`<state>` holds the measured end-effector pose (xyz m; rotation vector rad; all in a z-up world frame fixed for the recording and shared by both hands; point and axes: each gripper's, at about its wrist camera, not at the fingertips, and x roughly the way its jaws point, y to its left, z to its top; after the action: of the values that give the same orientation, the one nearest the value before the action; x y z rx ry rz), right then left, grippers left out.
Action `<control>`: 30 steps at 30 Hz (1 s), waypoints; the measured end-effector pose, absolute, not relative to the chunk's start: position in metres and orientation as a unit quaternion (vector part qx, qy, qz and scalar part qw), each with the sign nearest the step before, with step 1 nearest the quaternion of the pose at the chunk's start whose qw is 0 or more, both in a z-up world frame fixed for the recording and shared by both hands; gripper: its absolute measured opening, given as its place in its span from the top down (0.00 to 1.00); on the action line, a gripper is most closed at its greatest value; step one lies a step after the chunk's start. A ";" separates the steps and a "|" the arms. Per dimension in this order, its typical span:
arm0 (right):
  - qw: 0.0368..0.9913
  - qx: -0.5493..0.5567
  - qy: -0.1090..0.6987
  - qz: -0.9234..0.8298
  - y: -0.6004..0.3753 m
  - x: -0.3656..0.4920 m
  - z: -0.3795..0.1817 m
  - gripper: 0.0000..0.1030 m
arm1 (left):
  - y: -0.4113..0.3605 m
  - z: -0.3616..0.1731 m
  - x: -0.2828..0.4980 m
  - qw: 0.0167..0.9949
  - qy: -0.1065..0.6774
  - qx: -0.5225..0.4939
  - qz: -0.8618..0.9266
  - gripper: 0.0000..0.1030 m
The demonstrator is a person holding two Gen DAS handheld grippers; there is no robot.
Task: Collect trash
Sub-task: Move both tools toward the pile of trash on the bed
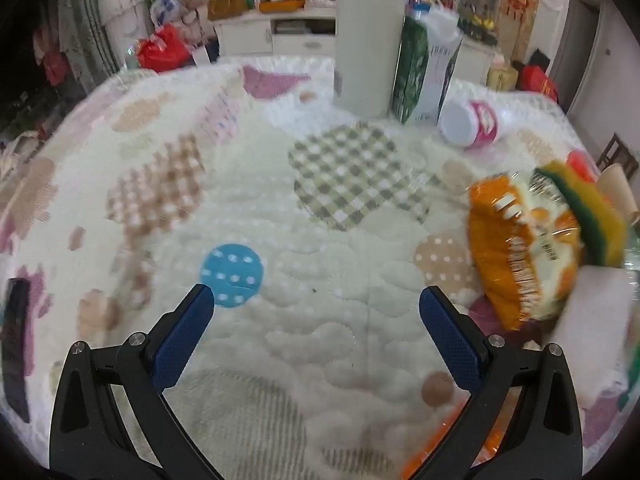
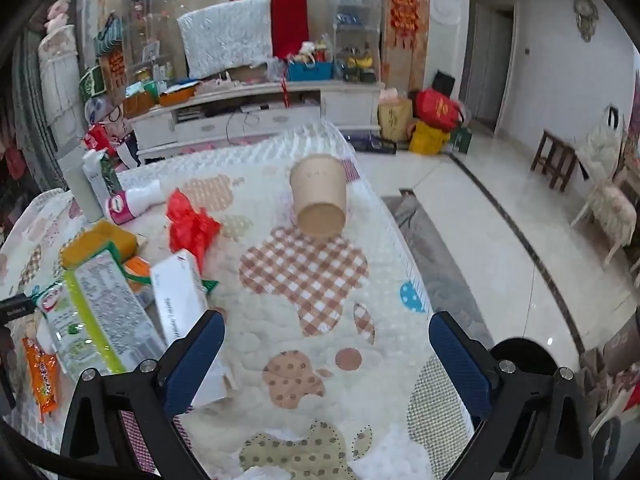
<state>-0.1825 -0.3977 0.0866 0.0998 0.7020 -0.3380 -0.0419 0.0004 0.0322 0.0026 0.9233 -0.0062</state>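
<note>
My left gripper (image 1: 316, 300) hangs open over the bare patchwork quilt (image 1: 248, 168), nothing between its fingers. To its right lie an orange snack bag (image 1: 520, 248) and a yellow-green sponge (image 1: 588, 208); a pink-and-white bottle (image 1: 472, 122) lies further back. My right gripper (image 2: 326, 330) is open too, above the quilt (image 2: 304, 276). A brown paper cup (image 2: 320, 200) lies on its side ahead of it. Left of it sit a crumpled red wrapper (image 2: 190, 224), a white box (image 2: 180, 292), a green-edged packet (image 2: 100, 312) and an orange wrapper (image 2: 42, 376).
A tall white cylinder (image 1: 368, 40) and a green-white carton (image 1: 424, 72) stand at the back of the quilt. A dark flat object (image 1: 16, 344) lies at its left edge. The quilt's right edge (image 2: 404, 240) drops to a tiled floor; a wooden stool (image 2: 556, 158) stands beyond.
</note>
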 end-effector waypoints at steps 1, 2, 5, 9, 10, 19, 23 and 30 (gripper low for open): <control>0.927 0.047 0.334 -0.166 -0.393 -0.186 0.091 0.01 | 0.001 0.038 -0.046 0.899 0.439 0.003 0.000 0.01; 0.928 0.050 0.329 -0.168 -0.390 -0.191 0.098 0.01 | 0.000 0.046 -0.050 0.902 0.431 0.006 0.001 0.01; 0.929 0.051 0.325 -0.170 -0.377 -0.194 0.102 0.01 | -0.001 0.071 -0.068 0.915 0.402 0.011 -0.003 0.01; 0.935 0.043 0.312 -0.163 -0.362 -0.204 0.114 0.01 | -0.001 0.100 -0.093 0.931 0.366 0.012 -0.009 0.01; 0.937 0.042 0.309 -0.160 -0.359 -0.207 0.118 0.01 | -0.002 0.108 -0.100 0.933 0.359 0.009 -0.010 0.01; 0.953 0.032 0.267 -0.143 -0.326 -0.230 0.142 0.01 | -0.021 0.155 -0.158 0.958 0.285 -0.002 -0.037 0.01; 0.959 0.044 0.247 -0.129 -0.316 -0.239 0.149 0.01 | -0.036 0.160 -0.176 0.961 0.270 -0.016 -0.053 0.01; 0.964 0.050 0.227 -0.129 -0.305 -0.250 0.154 0.01 | -0.066 0.156 -0.191 0.963 0.261 -0.010 -0.063 0.01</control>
<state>-0.2499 -0.3055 0.1539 0.1002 0.4586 -0.2618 -0.1915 -0.0663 0.1556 -0.0200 0.5276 -0.1272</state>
